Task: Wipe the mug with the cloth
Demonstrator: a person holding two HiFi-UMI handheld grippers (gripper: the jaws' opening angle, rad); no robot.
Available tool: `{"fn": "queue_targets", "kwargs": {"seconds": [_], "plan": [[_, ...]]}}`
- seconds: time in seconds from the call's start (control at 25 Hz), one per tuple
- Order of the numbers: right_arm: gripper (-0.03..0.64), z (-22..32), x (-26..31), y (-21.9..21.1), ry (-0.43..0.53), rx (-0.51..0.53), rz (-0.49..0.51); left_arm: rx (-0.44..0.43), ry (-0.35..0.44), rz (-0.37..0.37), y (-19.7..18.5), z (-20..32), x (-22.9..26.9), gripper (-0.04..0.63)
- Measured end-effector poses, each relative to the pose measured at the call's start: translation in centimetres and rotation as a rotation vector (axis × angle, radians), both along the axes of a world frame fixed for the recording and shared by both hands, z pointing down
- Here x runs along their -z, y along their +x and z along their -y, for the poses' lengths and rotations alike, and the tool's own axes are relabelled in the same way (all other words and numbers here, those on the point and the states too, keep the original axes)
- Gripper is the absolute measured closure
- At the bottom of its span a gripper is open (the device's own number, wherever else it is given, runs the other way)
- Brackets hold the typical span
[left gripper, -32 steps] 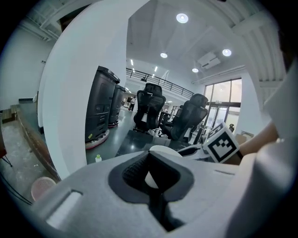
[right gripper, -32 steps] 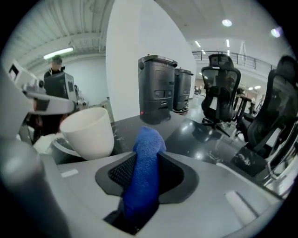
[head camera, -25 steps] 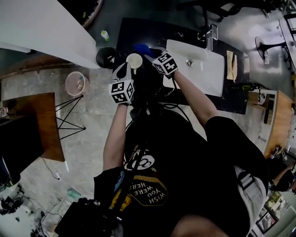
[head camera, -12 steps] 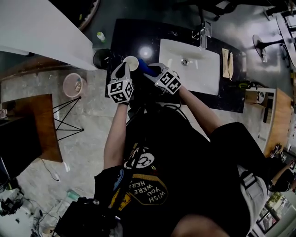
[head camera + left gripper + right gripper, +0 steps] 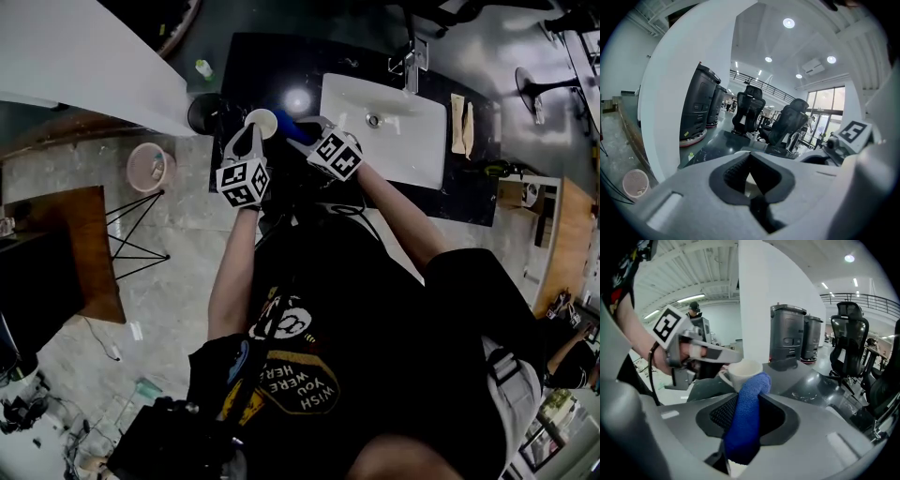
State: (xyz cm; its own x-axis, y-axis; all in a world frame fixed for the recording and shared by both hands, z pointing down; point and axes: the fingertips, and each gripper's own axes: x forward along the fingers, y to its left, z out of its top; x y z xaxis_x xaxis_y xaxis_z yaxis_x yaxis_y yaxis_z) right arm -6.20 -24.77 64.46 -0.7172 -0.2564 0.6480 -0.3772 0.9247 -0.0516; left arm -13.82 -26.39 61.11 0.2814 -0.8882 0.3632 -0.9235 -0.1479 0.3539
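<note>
In the head view the white mug (image 5: 261, 122) shows at upper centre of the frame, over the dark desk (image 5: 281, 67) and left of the white sink (image 5: 405, 145). The left gripper (image 5: 251, 141) reaches up from below and is clamped on the mug at its handle side (only a pale sliver shows between its pads in its own view). The right gripper (image 5: 746, 414) has its jaws pressed on a rolled blue cloth (image 5: 744, 427). The cloth's far end touches the mug's side, at centre of the right gripper view.
</note>
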Motion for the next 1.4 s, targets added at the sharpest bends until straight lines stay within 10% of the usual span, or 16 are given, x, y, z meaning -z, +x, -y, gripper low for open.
{"fn": "queue_targets", "kwargs": {"seconds": [0.16, 0.36, 0.72, 1.12, 1.4], "plan": [[0.483, -4.2, -0.5, 0.9, 0.005, 0.082, -0.001, -0.007, 0.002, 0.0, 0.6, 0.0, 0.1, 0.591], [0.483, 2.9, 0.1, 2.1, 0.009, -0.162, 0.026, -0.011, -0.012, -0.017, 0.5, -0.2, 0.0, 0.591], [0.483, -5.9, -0.8, -0.3, -0.02, 0.07, -0.01, -0.035, -0.008, -0.031, 1.7, -0.1, 0.1, 0.591], [0.483, 5.4, 1.5, 0.9, 0.051, -0.192, 0.026, 0.009, -0.012, -0.054, -0.1, -0.1, -0.1, 0.591], [0.483, 0.1, -0.5, 0.4, 0.004, -0.095, -0.016, -0.009, -0.002, -0.116, 1.1, 0.4, 0.4, 0.591]]}}
